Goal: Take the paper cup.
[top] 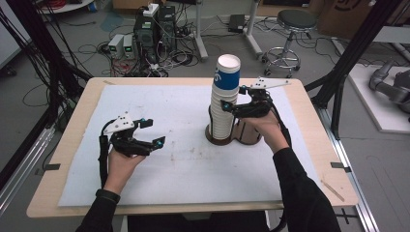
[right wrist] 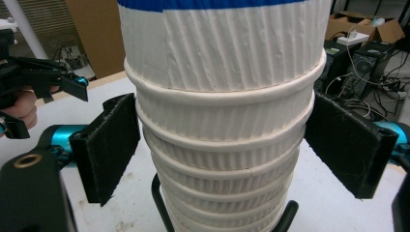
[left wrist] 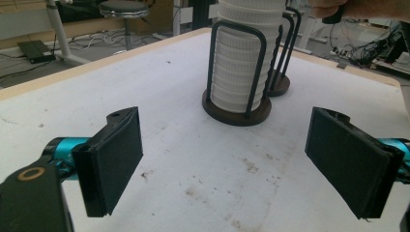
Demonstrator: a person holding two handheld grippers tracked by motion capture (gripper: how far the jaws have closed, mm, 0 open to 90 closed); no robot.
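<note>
The right gripper (right wrist: 222, 154) has its two black pads spread on either side of the stack of paper cups (right wrist: 222, 135), with the stack between them. The left pad sits right at the cup rims and the right pad at the edge of the stack – whether either one actually touches is hard to tell, and nothing looks squeezed. From above, the right gripper (top: 231, 96) sits at the upper part of the stack (top: 225, 104), and the hand behind it covers part of the holder.

The left gripper (left wrist: 222, 164) hangs over bare table with its jaws spread and nothing between them; from the high view it (top: 153, 131) is well apart from the cups, to their left.

The cups are white and ribbed, nested rim over rim, and the top one carries a blue band; its top is cut off in the right gripper view. The stack stands upright in the left well of a dark wire cup holder (left wrist: 237, 108) with a round brown base. A second, empty well (left wrist: 280, 84) stands just behind it, partly hidden.

The holder rests on a white mat (top: 164, 169) covering the wooden table (top: 72, 145), stained with small brown marks. Beyond the table are a stool (top: 290, 29) and a tangle of computers and cables (top: 150, 34) on the floor.
</note>
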